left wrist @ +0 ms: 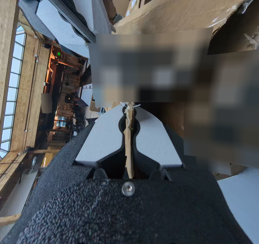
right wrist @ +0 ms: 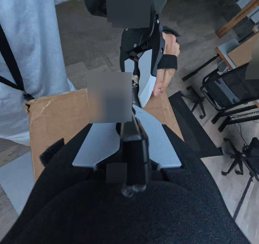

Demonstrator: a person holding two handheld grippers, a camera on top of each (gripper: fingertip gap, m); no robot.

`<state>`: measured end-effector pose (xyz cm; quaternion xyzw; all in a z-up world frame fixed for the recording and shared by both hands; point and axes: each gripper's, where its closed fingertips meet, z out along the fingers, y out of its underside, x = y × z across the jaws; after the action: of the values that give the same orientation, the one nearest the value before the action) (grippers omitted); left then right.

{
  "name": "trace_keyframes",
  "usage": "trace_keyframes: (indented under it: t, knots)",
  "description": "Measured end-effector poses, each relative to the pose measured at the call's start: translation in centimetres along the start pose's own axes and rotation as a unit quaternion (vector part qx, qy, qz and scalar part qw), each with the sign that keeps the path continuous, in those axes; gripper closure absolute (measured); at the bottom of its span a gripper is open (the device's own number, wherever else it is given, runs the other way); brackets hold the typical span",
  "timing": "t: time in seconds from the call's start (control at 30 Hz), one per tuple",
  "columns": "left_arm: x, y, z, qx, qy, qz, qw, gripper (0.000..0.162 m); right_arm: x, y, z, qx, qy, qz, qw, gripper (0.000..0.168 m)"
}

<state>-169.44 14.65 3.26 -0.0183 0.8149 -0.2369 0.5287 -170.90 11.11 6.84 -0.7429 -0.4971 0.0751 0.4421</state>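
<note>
Left gripper [left wrist: 129, 111] clenched on edge of cardboard flap [left wrist: 129, 146], long axis running 6 to 12 o'clock between the fingers. Right gripper [right wrist: 133, 111] grasping a dark flat object [right wrist: 134, 146], pointing toward 12 o'clock, above cardboard box [right wrist: 58, 111]. Office chairs [right wrist: 227, 85] at 3 o'clock.

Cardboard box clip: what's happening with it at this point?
A person holds one set of tongs in each hand. The left tongs are shut on the edge of a cardboard box flap. The right tongs are shut on a dark flat object, though I cannot tell what it is. The person's hand grips the left tool above the cardboard box. Office chairs stand behind.
</note>
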Motion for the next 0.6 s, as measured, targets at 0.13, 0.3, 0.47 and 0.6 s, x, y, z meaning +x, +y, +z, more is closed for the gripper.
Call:
trace_keyframes:
  t: [0.13,0.3,0.47,0.6]
  knots:
    - [-0.1,0.3,-0.1,-0.049,-0.001,-0.025,0.998,0.158,0.2,0.2,0.8,-0.005,-0.026,-0.113,0.993,0.161]
    - [0.2,0.5,-0.1,-0.079,-0.010,-0.033,0.996,0.158,0.0,1.3,1.5,-0.021,-0.059,-0.194,0.979,0.161]
    - [-0.2,0.2,0.0,-0.093,-0.025,-0.019,0.995,0.158,0.8,2.1,-0.8,0.032,-0.087,-0.139,0.986,0.161]
    - [0.1,0.6,-0.1,-0.109,-0.033,-0.014,0.993,0.158,0.8,2.4,-0.3,0.020,-0.097,-0.145,0.985,0.161]
